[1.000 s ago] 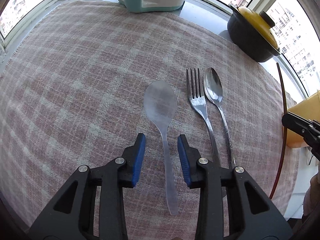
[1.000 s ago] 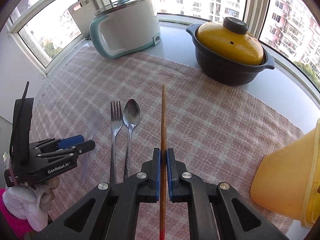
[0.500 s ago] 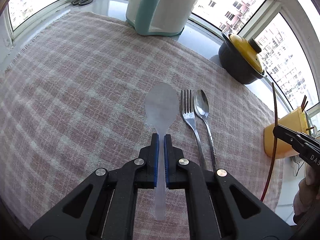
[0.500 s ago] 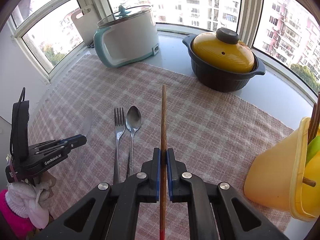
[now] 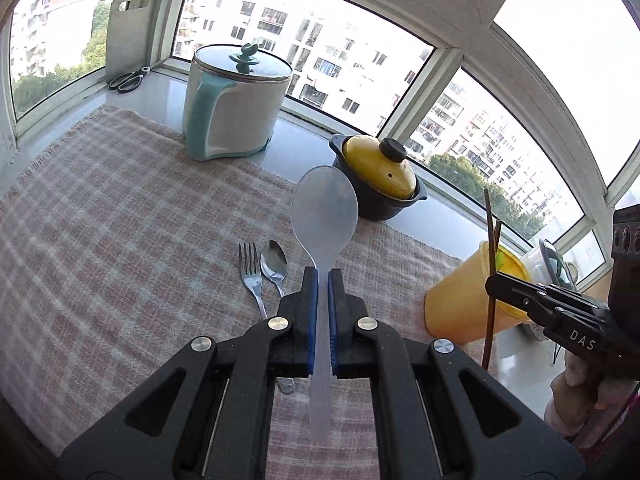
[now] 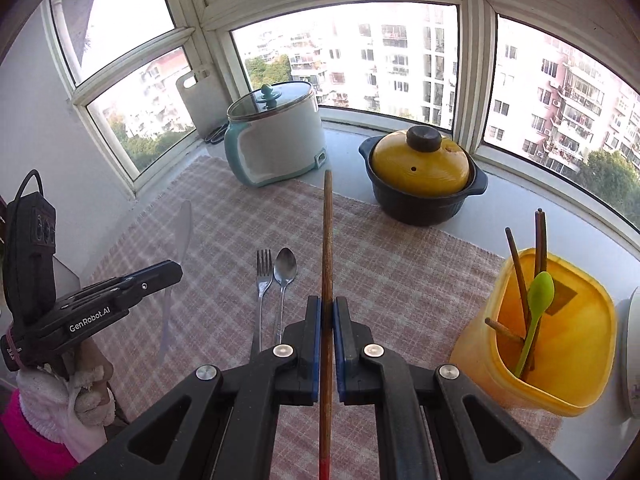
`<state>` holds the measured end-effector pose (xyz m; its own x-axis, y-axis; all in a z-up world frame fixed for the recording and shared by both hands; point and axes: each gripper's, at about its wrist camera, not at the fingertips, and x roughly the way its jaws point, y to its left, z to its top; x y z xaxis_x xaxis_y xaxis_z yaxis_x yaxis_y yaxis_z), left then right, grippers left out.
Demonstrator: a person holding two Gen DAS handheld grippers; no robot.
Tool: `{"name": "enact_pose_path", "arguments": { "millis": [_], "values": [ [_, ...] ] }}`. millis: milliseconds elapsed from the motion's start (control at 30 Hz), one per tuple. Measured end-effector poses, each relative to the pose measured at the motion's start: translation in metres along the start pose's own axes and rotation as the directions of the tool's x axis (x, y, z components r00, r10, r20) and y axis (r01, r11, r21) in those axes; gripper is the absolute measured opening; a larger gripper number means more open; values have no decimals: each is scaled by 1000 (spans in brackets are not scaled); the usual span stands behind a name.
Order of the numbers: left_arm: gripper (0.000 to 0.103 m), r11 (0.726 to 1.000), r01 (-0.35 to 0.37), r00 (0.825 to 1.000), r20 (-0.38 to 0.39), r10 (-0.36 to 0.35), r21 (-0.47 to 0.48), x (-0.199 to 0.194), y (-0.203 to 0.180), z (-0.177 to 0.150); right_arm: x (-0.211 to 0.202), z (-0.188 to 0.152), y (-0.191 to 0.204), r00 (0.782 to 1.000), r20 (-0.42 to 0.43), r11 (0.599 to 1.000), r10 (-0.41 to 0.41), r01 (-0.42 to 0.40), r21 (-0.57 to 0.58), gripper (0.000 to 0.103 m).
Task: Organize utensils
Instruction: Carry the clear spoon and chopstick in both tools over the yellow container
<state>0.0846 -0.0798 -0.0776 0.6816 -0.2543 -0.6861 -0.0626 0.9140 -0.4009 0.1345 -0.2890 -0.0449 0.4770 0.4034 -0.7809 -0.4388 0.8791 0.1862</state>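
Left gripper clamps the paddle, right gripper a chopstick, both clear of the cloth. Transfer step: next, each lowers into the yellow holder at the cloth's right edge.

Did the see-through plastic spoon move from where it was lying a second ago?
Yes. The see-through plastic spoon went up off the checked cloth, away from the metal fork lying there.
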Motion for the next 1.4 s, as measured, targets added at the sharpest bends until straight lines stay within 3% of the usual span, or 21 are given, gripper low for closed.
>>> {"name": "enact_pose_path", "arguments": {
  "millis": [233, 633, 967, 1400],
  "values": [
    [2, 996, 77, 996, 49, -79, 37, -1, -62, 9, -48, -2, -37, 998, 66, 1000, -9, 7, 18, 3],
    [2, 981, 173, 982, 59, -179, 88, 23, -155, 20, -101, 15, -122, 980, 175, 992, -100, 85, 92, 3],
    [2, 978, 190, 977, 79, -197, 88, 56, -204, 29, -89, 38, -158, 969, 208, 988, -135, 117, 99, 3],
    [2, 979, 164, 981, 87, -175, 124, 107, -238, 19, -55, 40, -196, 975, 191, 985, -112, 84, 149, 3]
  ]
}}
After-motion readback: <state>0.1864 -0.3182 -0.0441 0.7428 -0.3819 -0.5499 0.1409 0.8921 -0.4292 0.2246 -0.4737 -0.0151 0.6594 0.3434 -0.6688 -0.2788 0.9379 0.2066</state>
